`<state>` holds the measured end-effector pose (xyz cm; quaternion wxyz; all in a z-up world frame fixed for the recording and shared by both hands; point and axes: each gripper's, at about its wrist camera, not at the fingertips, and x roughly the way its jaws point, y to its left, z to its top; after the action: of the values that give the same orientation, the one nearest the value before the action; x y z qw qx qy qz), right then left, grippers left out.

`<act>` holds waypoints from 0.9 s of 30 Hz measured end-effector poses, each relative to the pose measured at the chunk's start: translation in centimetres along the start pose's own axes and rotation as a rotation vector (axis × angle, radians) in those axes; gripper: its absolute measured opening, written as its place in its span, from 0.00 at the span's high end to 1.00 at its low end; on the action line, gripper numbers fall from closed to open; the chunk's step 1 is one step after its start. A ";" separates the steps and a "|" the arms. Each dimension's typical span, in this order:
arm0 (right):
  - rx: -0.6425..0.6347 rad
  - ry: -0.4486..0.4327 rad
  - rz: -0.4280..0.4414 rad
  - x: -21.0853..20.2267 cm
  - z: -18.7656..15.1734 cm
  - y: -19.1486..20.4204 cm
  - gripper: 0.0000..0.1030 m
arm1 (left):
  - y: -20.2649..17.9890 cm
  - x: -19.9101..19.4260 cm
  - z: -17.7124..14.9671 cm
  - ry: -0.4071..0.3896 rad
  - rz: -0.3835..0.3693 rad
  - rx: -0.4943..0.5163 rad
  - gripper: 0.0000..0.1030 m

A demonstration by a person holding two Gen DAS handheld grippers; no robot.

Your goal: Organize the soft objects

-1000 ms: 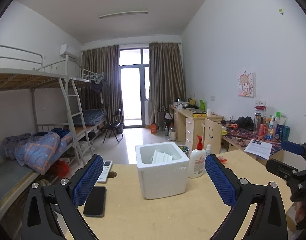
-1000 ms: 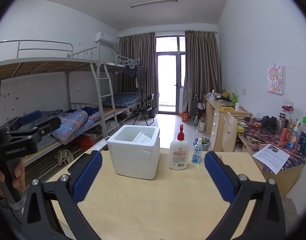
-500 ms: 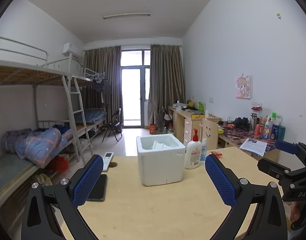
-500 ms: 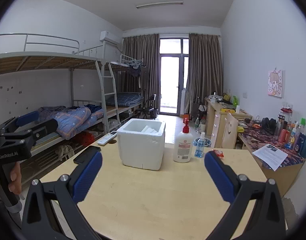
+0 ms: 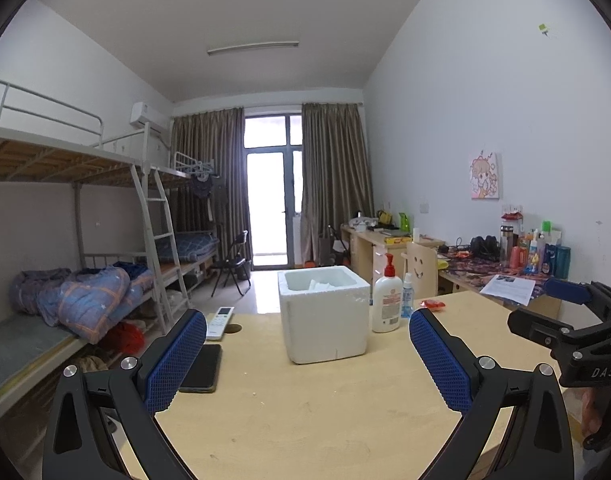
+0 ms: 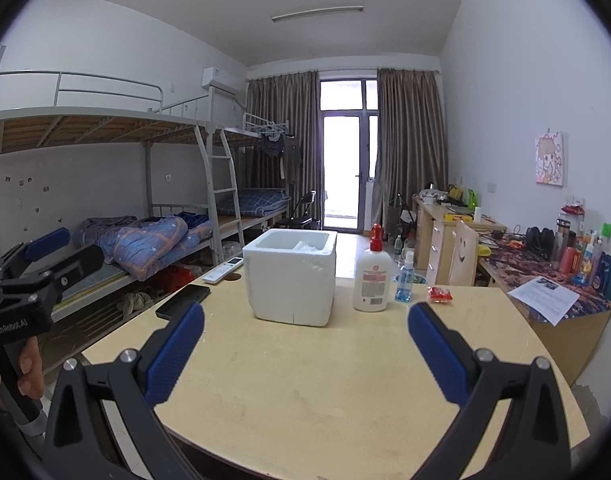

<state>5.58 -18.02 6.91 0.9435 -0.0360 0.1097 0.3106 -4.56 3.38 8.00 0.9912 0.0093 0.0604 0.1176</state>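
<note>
A white foam box (image 5: 323, 314) stands upright on the light wooden table (image 5: 305, 408), with white soft pieces (image 5: 319, 283) lying inside it. It also shows in the right wrist view (image 6: 291, 276). My left gripper (image 5: 307, 352) is open and empty, held above the near part of the table, well short of the box. My right gripper (image 6: 305, 344) is open and empty too, also back from the box. Each gripper shows at the edge of the other's view.
A lotion pump bottle (image 6: 371, 276), a small blue spray bottle (image 6: 404, 278) and a red packet (image 6: 439, 294) stand right of the box. A black phone (image 5: 201, 368) and a white remote (image 5: 220, 316) lie left. Bunk beds are left, cluttered desks right.
Both grippers have drawn back and risen, so the box and bottles look smaller and farther. Both stay open and empty.
</note>
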 end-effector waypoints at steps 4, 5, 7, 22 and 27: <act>0.003 0.003 -0.003 -0.2 -1.2 0.1 0.00 | -0.1 -0.4 -1.2 -0.017 0.005 -0.017 0.01; 0.003 0.002 -0.004 -0.4 -1.6 0.2 0.00 | -0.2 -0.5 -1.5 -0.019 0.004 -0.027 0.01; 0.005 0.000 0.000 -0.5 -2.0 0.2 0.00 | -0.2 -0.6 -1.9 -0.013 -0.004 -0.037 0.01; 0.033 -0.016 -0.050 -1.4 -5.0 0.5 0.00 | -0.6 -1.1 -5.0 0.007 0.008 -0.060 0.01; 0.037 -0.010 -0.056 -1.6 -5.6 0.3 0.00 | -1.3 -1.3 -5.8 -0.001 0.023 -0.023 0.01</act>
<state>3.06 -19.46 1.85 0.9529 -0.0202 0.1093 0.2823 -6.26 1.88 2.40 0.9898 -0.0014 0.0584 0.1299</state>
